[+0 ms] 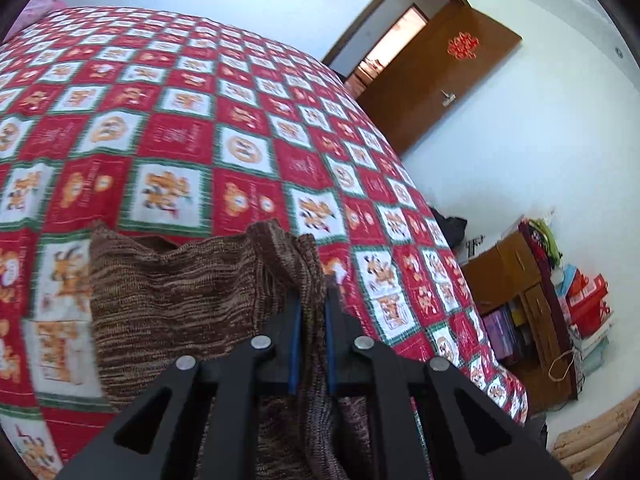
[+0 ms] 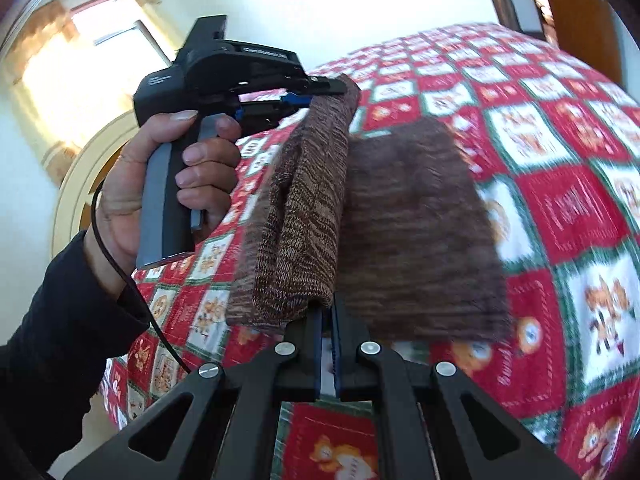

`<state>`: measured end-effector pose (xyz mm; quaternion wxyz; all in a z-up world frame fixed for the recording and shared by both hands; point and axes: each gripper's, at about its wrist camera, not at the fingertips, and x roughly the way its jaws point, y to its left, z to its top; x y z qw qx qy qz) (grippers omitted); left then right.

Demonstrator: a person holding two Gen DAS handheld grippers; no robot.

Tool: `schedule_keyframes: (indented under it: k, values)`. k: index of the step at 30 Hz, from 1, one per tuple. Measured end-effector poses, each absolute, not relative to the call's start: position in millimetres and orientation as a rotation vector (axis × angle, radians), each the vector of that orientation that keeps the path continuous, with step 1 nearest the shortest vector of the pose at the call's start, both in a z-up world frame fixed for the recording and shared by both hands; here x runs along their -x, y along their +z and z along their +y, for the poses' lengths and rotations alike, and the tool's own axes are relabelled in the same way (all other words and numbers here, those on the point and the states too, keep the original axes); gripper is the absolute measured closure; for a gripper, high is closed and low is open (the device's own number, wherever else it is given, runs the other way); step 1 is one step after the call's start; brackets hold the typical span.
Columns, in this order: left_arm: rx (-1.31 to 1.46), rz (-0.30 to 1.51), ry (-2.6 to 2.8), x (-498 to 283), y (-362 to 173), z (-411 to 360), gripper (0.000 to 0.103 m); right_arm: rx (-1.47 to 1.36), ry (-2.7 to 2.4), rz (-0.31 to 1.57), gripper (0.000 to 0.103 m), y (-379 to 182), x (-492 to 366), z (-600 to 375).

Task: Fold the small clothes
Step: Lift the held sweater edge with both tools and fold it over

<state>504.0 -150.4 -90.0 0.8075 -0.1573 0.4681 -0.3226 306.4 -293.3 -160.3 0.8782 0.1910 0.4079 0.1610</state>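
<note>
A: Left wrist view? 
B: Left tongs (image 1: 313, 300) clamped on the brown marled knit garment (image 1: 168, 296), lifted over the red checked bedspread (image 1: 224, 120); its lower part is cut off.

A: Right wrist view? 
B: Right tongs (image 2: 327, 316) pinch its other edge; the far half is blurred. A hand (image 2: 160, 184) grips the left tool.

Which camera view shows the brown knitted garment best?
The right wrist view: the brown knitted garment hangs between both grippers above the quilt, though part is blurred. The left wrist view shows only one bunched edge at its gripper.
</note>
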Motion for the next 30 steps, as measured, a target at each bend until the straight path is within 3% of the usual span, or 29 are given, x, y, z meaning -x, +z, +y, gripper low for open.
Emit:
schedule_keyframes:
  k: [13,21,25,28,30]
  values:
    - [0.255,1.070,-0.680,-504.1,-131.8,-214.6,0.092,-0.572,0.256,0.902,0.100,-194.9,-303.0,-348.3]
    - [0.170,1.036,-0.686,-494.0,-131.1,-238.8,0.092,-0.657,0.244,0.902,0.100,-212.4,-301.1,-366.6]
    - [0.146,1.027,-0.693,-488.3,-125.2,-245.3,0.085,-0.669,0.246,0.882,0.099,-212.4,-297.7,-373.6]
    - [0.119,0.967,-0.706,-474.1,-112.7,-235.2,0.083,-0.671,0.219,0.863,0.096,-208.6,-292.8,-383.5]
    - [0.082,0.899,-0.702,-457.5,-101.9,-218.9,0.075,-0.589,0.117,0.834,0.080,-197.6,-286.0,-388.0]
